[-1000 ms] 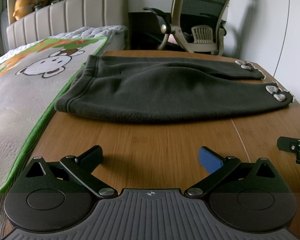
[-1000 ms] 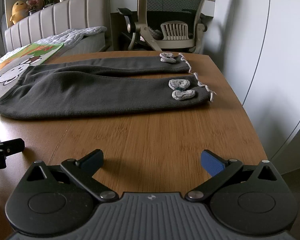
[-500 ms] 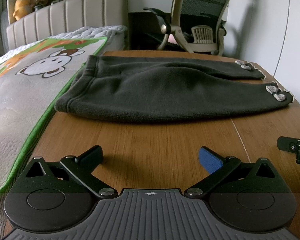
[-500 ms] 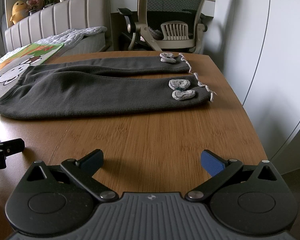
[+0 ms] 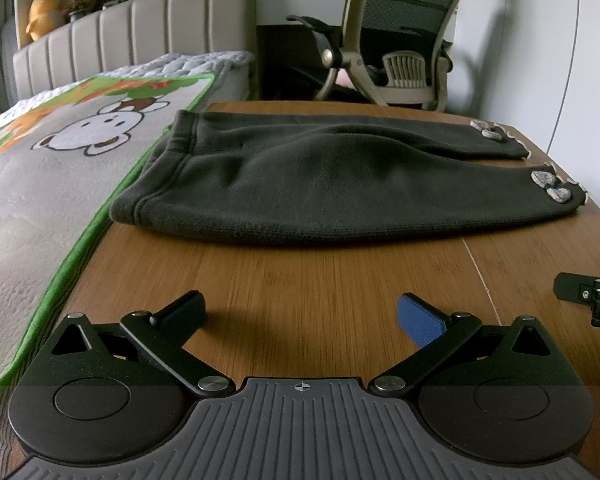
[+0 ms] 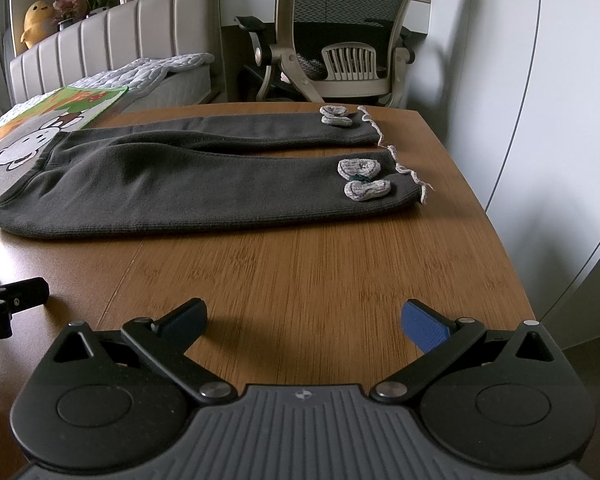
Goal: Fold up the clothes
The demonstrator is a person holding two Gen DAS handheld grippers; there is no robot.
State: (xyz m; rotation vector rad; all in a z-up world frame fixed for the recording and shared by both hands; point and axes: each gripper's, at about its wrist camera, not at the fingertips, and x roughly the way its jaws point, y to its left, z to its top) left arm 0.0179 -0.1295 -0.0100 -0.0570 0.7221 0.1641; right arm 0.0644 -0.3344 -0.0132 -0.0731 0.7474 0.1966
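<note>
Both the left gripper (image 5: 300, 314) and the right gripper (image 6: 305, 316) rest low over the bare tabletop (image 6: 320, 264) with jaws spread wide and holding nothing, exactly as in the earlier frames, where nothing has shifted. The dark trousers (image 5: 340, 188) lie flat at twelve o'clock, waistband (image 5: 168, 168) toward ten, bow-trimmed cuffs (image 6: 364, 178) toward one. Folding looks not yet begun; the next move likely calls for each gripper to reach forward and pinch an end.

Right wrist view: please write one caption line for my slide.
Open right gripper poised over the wooden table, facing dark grey trousers laid flat, unfolded, bows at the cuffs.
</note>
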